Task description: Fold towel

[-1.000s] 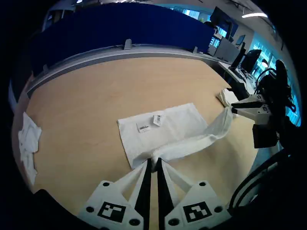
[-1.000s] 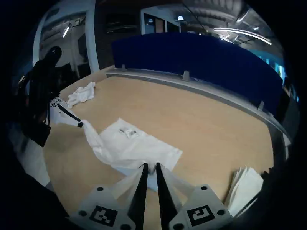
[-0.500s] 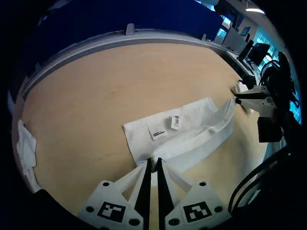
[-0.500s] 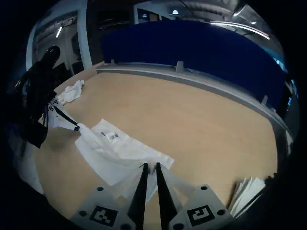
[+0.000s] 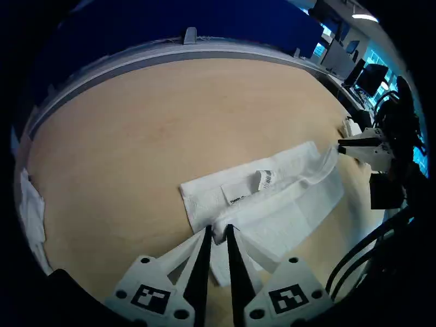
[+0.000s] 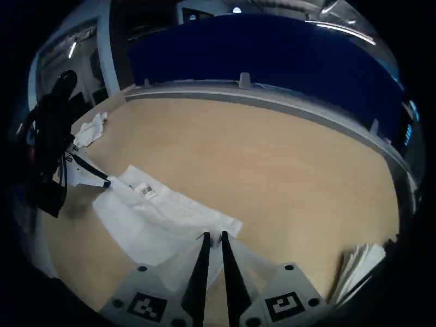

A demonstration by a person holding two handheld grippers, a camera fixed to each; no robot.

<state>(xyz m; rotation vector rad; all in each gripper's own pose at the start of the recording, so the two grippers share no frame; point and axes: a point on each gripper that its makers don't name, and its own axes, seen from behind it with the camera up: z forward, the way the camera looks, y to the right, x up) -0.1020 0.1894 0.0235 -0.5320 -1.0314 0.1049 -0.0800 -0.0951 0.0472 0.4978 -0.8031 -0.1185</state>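
left gripper (image 5: pixel 216 233) and right gripper (image 6: pixel 212 236): white bodies, 2 thin black fingers (image 5: pixel 200 264) each, square black-white markers (image 5: pixel 151 299), screw holes (image 5: pixel 141 260), black cables (image 5: pixel 359 248)

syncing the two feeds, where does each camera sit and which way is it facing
Left gripper view: rides the left gripper, looks along its fingers over the towel toward the right gripper.
Right gripper view: rides the right gripper, looks along its fingers across the towel toward the left gripper.
Shared: towel, desk, both grippers.

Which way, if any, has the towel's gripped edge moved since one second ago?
Yes. The gripped edge came forward over the towel, nearer its labels and the blue divider.
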